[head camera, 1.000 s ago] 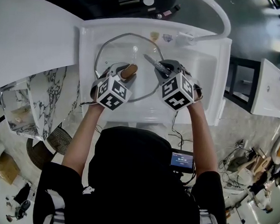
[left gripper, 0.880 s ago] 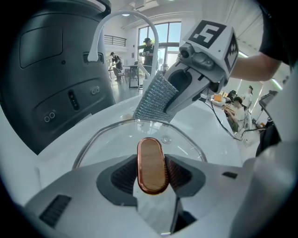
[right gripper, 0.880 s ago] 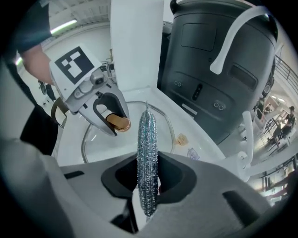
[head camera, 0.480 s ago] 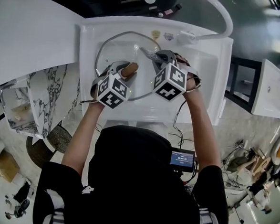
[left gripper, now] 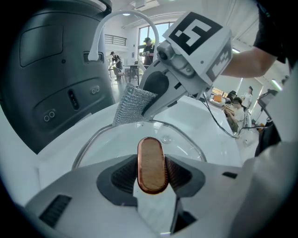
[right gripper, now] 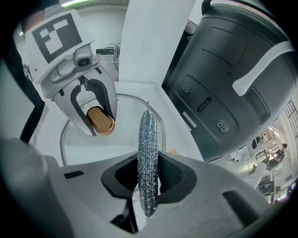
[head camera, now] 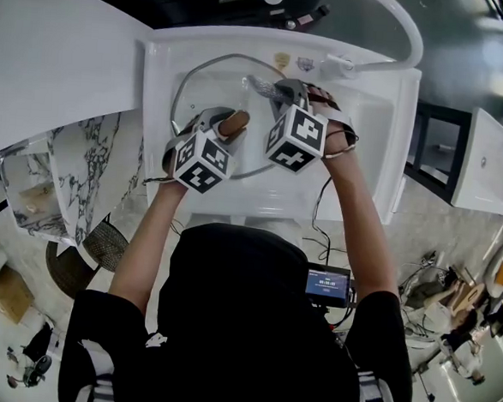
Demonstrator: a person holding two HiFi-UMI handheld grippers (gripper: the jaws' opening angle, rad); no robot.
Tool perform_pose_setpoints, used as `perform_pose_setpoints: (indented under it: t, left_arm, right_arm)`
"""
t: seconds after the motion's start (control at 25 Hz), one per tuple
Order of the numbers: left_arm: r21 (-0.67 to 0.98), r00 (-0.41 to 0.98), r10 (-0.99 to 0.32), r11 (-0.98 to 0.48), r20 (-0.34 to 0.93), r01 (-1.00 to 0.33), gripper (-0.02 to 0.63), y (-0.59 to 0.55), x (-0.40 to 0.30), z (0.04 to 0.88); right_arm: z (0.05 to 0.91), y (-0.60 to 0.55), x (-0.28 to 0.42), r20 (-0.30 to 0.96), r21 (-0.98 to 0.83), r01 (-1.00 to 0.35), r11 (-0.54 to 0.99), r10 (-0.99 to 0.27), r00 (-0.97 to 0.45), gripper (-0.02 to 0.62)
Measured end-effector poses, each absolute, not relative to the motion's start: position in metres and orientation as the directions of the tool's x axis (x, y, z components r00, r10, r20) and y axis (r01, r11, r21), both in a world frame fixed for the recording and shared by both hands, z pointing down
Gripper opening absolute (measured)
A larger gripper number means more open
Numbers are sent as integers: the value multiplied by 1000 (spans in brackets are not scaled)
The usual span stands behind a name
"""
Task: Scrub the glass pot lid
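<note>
Head view: a white sink [head camera: 381, 132] carries the glass pot lid [head camera: 203, 89], which lies in the left part of the basin, its metal rim close to the sink's left and far edges. The left gripper [head camera: 227, 127] reaches over the lid's middle and the right gripper [head camera: 272, 92] stands just beside it, nearer the far edge below the faucet [head camera: 393, 25].

Left gripper view: the jaws are clenched on the lid's knob [left gripper: 151, 163], an oval brown piece with a coppery edge. Both ribbed pads press on its sides, and the jaws stand fairly wide because the knob fills the gap. Beyond it the glass [left gripper: 116, 144] curves away to the rim.

Right gripper view: the jaws are clamped on a silvery mesh scrubber [right gripper: 148, 153], seen edge-on as a thin sparkling strip that sticks out well past the tips. The pads stand close together with only the scrubber between them.

From the left gripper's side the scrubber [left gripper: 130, 106] hangs as a flat grey square from the right gripper [left gripper: 139, 104]. Its lower edge comes down at the lid's far rim and seems to touch the glass there, though the contact itself is hard to make out.
</note>
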State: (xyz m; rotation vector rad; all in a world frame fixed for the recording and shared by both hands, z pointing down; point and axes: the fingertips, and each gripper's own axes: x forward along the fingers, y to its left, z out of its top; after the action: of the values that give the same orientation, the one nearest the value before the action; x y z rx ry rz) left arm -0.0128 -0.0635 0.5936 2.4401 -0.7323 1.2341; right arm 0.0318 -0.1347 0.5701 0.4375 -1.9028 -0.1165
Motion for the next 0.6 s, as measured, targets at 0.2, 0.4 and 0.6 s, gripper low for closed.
perform_pose_setpoints:
  t: [0.2,0.4,0.6]
  left_arm:
    - [49,501,-299,-821,812,-568,170,-63,-13,594]
    - [51,502,-300,-818,811,-573,170,-63,-13,594]
    - [53,503,-303,-815,810,-577,170,-63,-13,594]
  right_arm:
    - [572,-136,29,878,308,-233,922,-370,-303,66]
    - [578,-129,26,884,316,-193,929,-362,-296,66]
    - [581,-123,25,894,313,-168,935,-350,-281,66]
